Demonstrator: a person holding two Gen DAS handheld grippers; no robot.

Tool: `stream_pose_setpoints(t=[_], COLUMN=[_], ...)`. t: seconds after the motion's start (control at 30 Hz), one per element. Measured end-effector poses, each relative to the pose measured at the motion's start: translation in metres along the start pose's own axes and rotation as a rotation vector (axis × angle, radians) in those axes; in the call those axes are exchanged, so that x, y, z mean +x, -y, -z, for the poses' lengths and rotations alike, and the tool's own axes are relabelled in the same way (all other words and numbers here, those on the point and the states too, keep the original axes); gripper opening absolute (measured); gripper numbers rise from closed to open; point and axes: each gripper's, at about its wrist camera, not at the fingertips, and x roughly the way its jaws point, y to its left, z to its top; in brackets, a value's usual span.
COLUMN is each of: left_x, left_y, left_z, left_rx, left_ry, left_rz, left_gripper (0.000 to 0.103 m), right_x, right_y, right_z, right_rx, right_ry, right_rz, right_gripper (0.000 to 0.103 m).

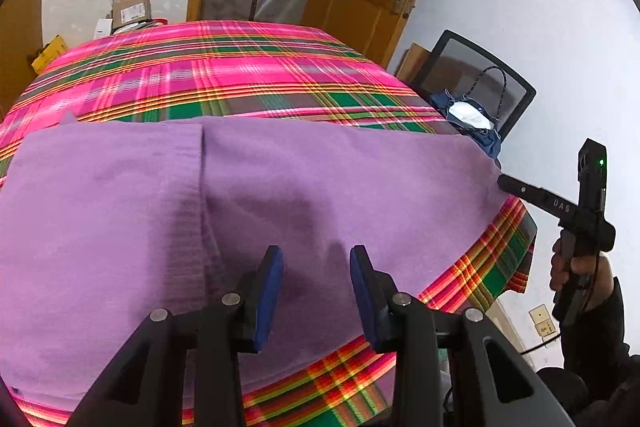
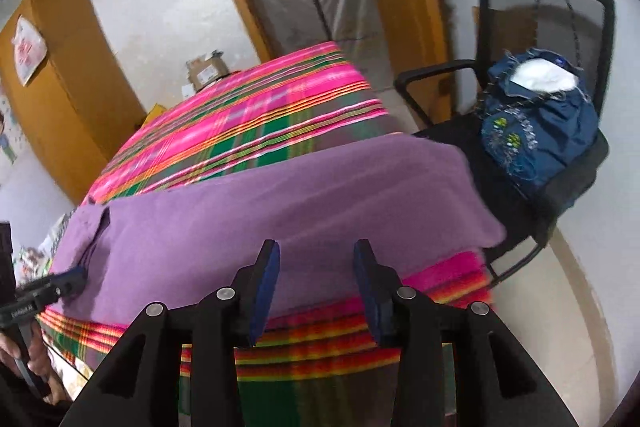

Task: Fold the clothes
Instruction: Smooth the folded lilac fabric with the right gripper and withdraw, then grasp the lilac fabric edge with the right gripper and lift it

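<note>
On the left side, your left gripper (image 1: pixel 316 263) hovers above the purple garment (image 1: pixel 120 227) with its jaws wide and nothing between the pads. The garment lies spread on the table with the plaid cloth (image 1: pixel 224 67), close to the near edge. A ribbed edge (image 1: pixel 192 211) runs across the garment from far to near, and it looks to me like one part is already folded over the body. So I judge that the first fold is done, but I cannot tell how many layers are under it.

In the middle the fabric is mostly flat, with only soft wrinkles.

On the right side, your right gripper (image 2: pixel 316 263) is also wide and empty, above the near edge of the garment, which here reaches almost to the table corner beside the chair (image 2: pixel 548 7) with the blue bag (image 2: pixel 536 131). The piece is still wide and long, so I think that at least one more fold is left, and neither gripper holds any fabric yet.
</note>
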Motion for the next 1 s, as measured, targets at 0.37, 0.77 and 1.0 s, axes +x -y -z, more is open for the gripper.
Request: stream_pose_setpoints(t=[0.37,0.77,1.0], left_x=[0.008,0.013,0.016], left_y=[0.010,0.014,0.015], left_z=[0.000,0.000,-0.001], left_rx=[0.019,0.017,0.016], left_ry=[-0.017,-0.024,-0.027], left_rz=[0.008,0.009,0.006], left_gripper=[0.035,0.035,0.035], right_x=[-0.015,0.034,0.043], right_y=[0.097,0.158,0.169], right_z=[0.012,0.039,0.026], right_rx=[0.407,0.865,0.919], right_ry=[0.010,-0.032,0.019], right_rz=[-0.095,-0.497,-0.556], right_gripper=[0.042,0.046,0.046])
